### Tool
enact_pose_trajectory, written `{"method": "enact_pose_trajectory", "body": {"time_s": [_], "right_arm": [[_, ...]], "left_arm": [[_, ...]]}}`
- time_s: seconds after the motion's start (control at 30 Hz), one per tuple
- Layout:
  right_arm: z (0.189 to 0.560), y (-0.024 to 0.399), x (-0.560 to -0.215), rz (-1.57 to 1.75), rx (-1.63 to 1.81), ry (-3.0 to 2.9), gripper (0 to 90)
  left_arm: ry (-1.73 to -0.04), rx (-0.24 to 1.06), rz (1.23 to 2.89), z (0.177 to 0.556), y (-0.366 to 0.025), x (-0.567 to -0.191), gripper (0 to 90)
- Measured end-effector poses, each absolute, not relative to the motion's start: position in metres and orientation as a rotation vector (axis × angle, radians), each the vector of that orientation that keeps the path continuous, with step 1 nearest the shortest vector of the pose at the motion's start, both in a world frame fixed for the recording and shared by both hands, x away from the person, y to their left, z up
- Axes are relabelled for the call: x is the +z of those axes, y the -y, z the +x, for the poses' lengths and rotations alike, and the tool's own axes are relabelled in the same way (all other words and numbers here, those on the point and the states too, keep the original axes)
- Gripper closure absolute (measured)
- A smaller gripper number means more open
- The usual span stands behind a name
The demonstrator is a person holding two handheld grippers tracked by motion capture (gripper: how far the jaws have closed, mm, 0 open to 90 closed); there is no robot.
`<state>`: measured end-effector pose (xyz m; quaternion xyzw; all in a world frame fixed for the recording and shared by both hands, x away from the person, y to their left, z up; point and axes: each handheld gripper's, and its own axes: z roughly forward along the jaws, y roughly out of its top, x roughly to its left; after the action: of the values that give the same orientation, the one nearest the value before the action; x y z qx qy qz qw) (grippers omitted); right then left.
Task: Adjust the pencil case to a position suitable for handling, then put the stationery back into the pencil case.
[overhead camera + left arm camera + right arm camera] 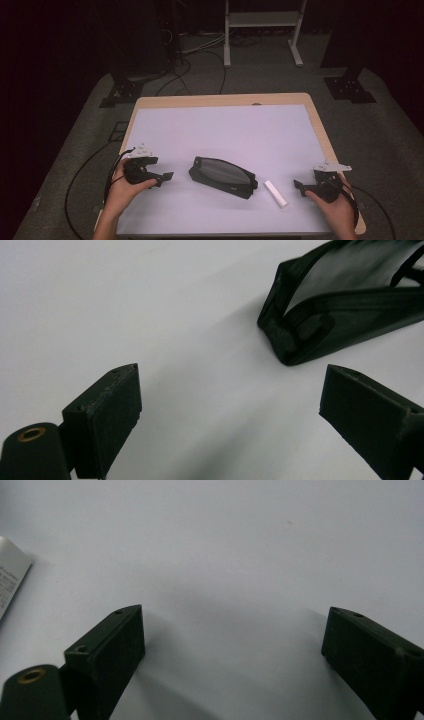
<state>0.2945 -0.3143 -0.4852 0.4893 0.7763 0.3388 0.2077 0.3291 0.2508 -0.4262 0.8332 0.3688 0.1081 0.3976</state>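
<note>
Left hand-held gripper [167,176] sits low over the tabletop [225,130], jaws spread wide with nothing between them, pointing at the near end of a black pouch [222,176]. In the left gripper view that pouch [345,300] lies just ahead and to the right. Over on the other side, the right hand-held gripper [299,186] is also gaping, empty, aimed at a small white box [276,193] lying just beside the pouch, between pouch and gripper.
</note>
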Motion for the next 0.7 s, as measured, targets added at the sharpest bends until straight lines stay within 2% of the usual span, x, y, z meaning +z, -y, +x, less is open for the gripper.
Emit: {"method": "enact_pose_trajectory", "body": {"time_s": [0.7], "right_arm": [[0.294,0.314,-0.485,1.363,0.944,-2.161,9.2]], "left_arm": [[-1.028,0.344,2.201,0.313,-0.27,-0.458,9.2]]}}
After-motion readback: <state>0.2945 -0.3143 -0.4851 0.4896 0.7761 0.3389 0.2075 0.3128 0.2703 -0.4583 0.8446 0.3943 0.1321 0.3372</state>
